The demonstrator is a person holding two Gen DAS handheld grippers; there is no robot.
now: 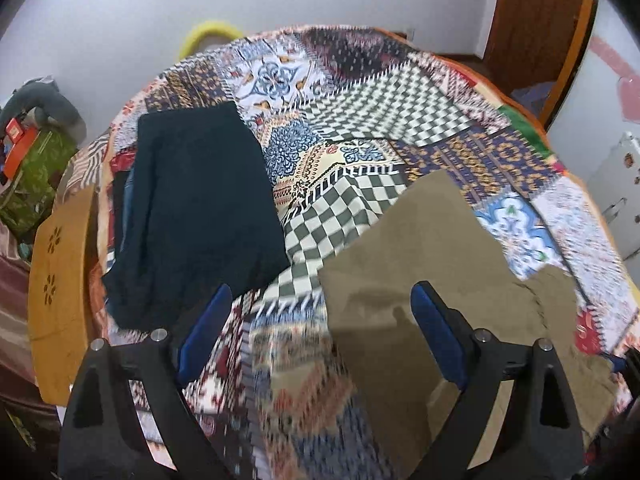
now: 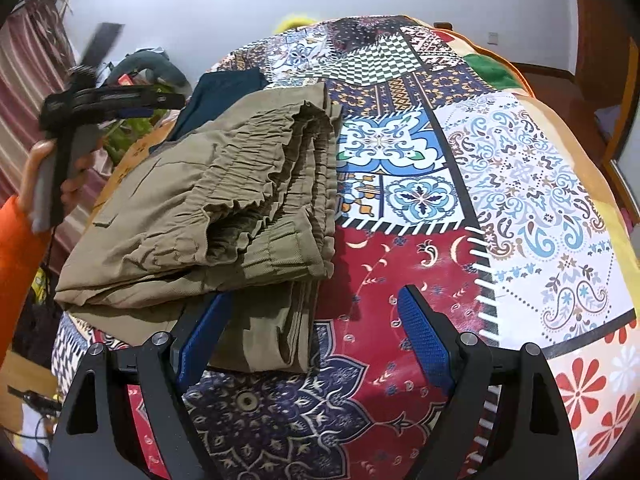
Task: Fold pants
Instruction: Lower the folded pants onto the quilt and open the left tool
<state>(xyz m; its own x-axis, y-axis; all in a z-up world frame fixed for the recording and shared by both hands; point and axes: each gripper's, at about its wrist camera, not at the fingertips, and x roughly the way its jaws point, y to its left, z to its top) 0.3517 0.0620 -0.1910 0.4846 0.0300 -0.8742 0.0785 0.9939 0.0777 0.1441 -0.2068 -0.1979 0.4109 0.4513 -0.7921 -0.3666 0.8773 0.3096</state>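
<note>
Both grippers, left gripper point(image 1: 322, 336) and right gripper point(image 2: 316, 334), spread wide, grasping nothing. Khaki pants point(image 2: 224, 204) folded on patchwork cloth point(image 2: 520, 184), just beside right gripper's left finger. Dark garment point(image 1: 196, 208) lies apart, leftward.

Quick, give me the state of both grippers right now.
Left gripper: open, holding nothing, above the khaki pants.
Right gripper: open, holding nothing.
</note>
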